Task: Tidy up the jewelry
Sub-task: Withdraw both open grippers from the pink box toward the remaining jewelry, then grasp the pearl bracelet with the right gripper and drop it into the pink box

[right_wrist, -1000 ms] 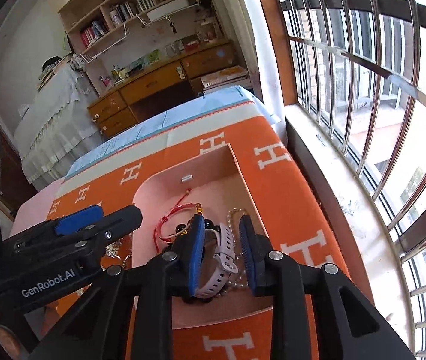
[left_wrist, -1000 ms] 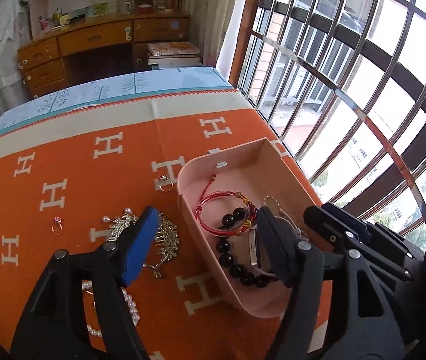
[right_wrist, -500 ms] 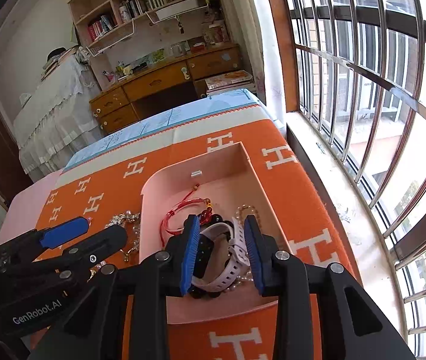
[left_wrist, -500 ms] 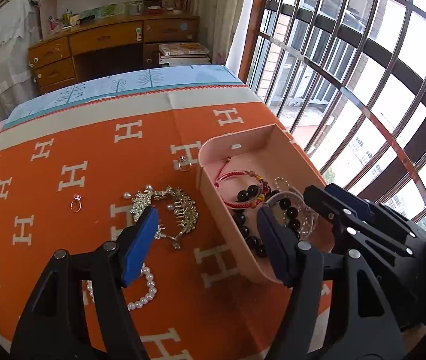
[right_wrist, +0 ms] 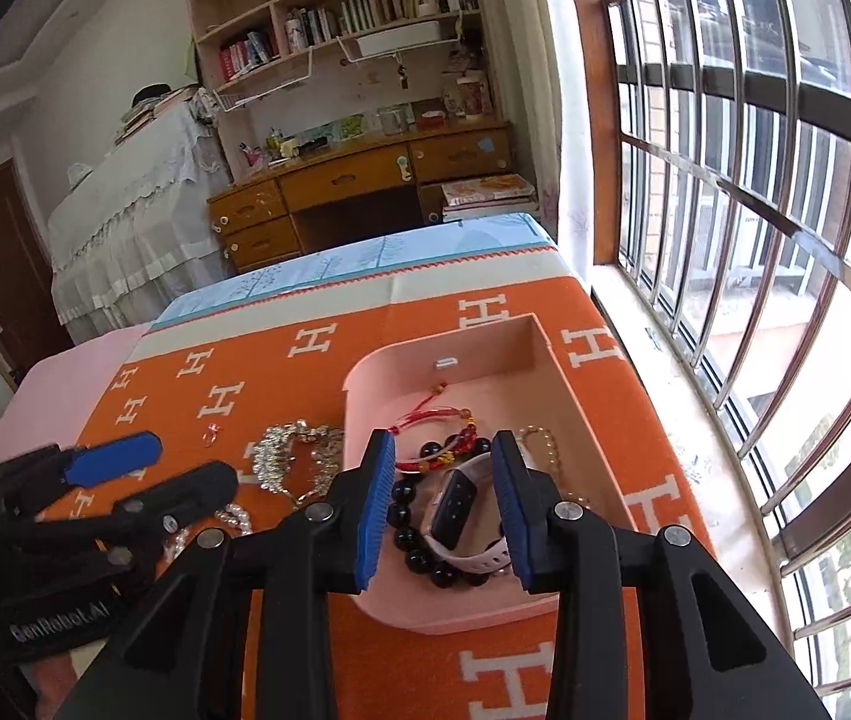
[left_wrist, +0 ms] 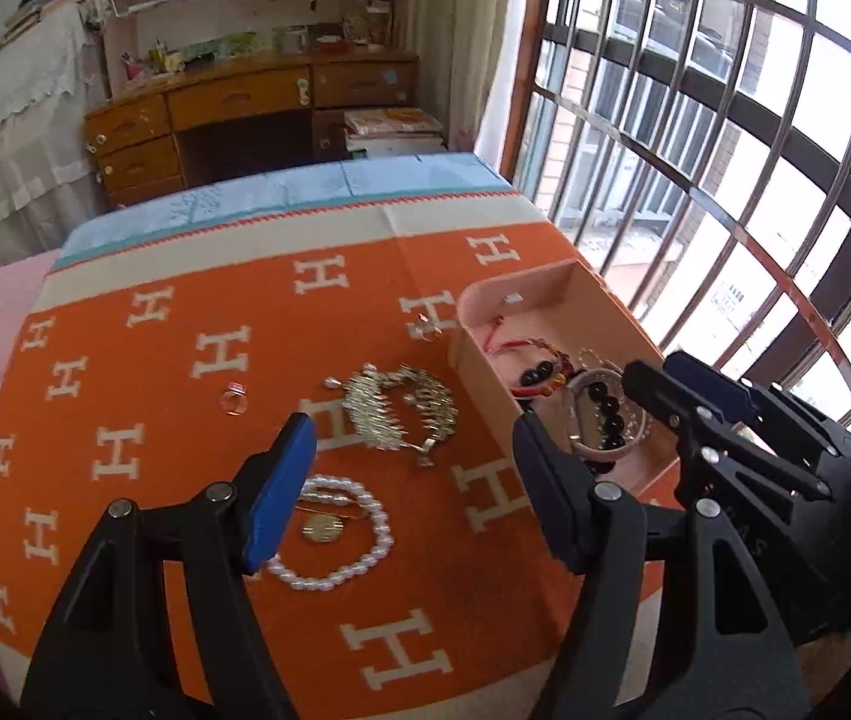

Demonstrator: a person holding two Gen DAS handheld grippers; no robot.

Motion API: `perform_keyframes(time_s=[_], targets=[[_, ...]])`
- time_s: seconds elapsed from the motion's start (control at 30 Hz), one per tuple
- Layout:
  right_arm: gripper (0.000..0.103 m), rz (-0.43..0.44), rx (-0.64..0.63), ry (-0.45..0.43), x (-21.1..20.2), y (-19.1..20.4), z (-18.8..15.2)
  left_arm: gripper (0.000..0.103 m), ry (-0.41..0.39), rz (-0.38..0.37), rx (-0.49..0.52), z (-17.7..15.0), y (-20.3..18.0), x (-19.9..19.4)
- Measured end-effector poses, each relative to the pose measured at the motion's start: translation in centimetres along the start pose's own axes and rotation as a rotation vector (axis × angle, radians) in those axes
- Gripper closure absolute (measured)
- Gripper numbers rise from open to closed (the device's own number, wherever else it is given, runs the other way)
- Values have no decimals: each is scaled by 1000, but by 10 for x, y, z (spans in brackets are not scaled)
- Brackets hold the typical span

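Observation:
A pink tray (right_wrist: 581,414) (left_wrist: 479,372) on the orange cloth holds a white watch (right_wrist: 467,516), a black bead bracelet (right_wrist: 413,534), a red cord bracelet (right_wrist: 443,444) and a small bead chain (right_wrist: 545,450). My right gripper (right_wrist: 443,504) is open and empty just above the watch. My left gripper (left_wrist: 413,480) is open and empty above the cloth, left of the tray. Under it lie a pearl bracelet (left_wrist: 353,570) with a gold pendant (left_wrist: 322,527), a gold fringed necklace (left_wrist: 401,408) and two small rings (left_wrist: 233,399) (left_wrist: 427,331).
The orange cloth (left_wrist: 125,390) with white H marks covers the table. A barred window (right_wrist: 755,240) runs close along the right edge. A wooden desk (left_wrist: 245,108) and bookshelves (right_wrist: 335,30) stand beyond the far edge.
My right gripper let go of the white watch in the tray, opened and drew back upward. My left gripper moved back and left, bringing the pearl bracelet into view.

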State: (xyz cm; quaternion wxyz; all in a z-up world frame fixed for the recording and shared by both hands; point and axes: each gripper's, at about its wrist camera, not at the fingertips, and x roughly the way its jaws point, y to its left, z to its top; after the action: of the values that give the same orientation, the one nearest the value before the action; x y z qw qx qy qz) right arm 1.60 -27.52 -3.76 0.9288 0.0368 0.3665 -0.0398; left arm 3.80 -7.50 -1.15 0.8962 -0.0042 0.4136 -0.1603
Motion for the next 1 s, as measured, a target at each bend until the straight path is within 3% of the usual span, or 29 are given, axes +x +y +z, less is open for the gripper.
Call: perform_keyframes(time_s=[0.3, 0.53, 0.77, 1.0], targets=[[67, 75, -113, 19, -14, 54, 2, 37, -90, 81, -87, 11, 65, -62], [60, 197, -170, 154, -1, 94, 9, 37, -100, 100, -137, 6, 103, -81], [60, 292, -196, 360, 40, 122, -2, 37, -16, 123, -180, -16, 132, -61], [60, 270, -220, 491, 85, 126, -24, 37, 100, 139, -224, -41, 153, -22]])
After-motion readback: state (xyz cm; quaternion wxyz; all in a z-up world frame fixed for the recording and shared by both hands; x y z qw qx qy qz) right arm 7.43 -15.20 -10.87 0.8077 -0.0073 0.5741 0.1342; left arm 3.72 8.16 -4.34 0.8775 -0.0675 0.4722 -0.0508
